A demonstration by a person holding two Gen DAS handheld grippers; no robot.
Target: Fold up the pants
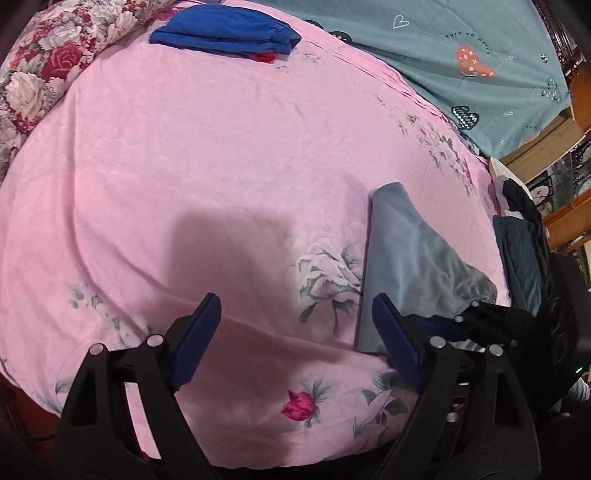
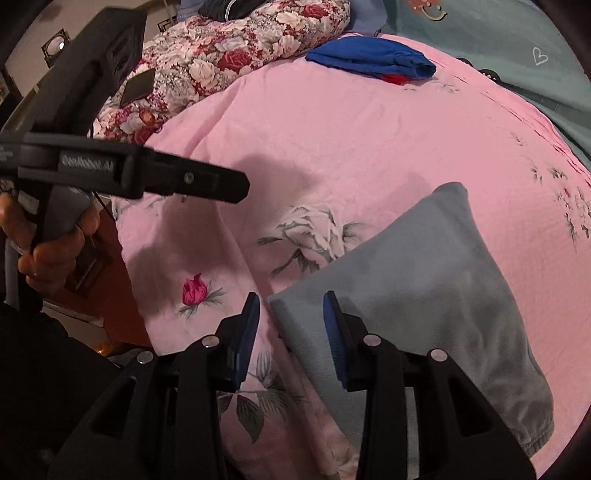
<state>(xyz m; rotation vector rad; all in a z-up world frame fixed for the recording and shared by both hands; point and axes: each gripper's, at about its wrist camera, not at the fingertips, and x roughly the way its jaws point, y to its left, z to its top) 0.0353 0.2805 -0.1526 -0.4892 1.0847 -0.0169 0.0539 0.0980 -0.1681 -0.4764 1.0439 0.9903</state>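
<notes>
While both grippers hover with jaws spread, holding nothing, grey fleecy pants (image 2: 417, 295) lie folded on pink bed (image 2: 369, 147), near its edge, under right gripper (image 2: 290, 325); left gripper (image 1: 295, 332) over bare sheet, blue pile (image 1: 225, 33) far back.

pants (image 2: 424, 295) | grey, soft fabric | folded, lying flat | elastic cuff at near-right end

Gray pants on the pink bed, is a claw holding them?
No. Both claws are open and empty. The right claw hovers at a corner of the gray pants; the left claw is over the pink sheet.
</notes>
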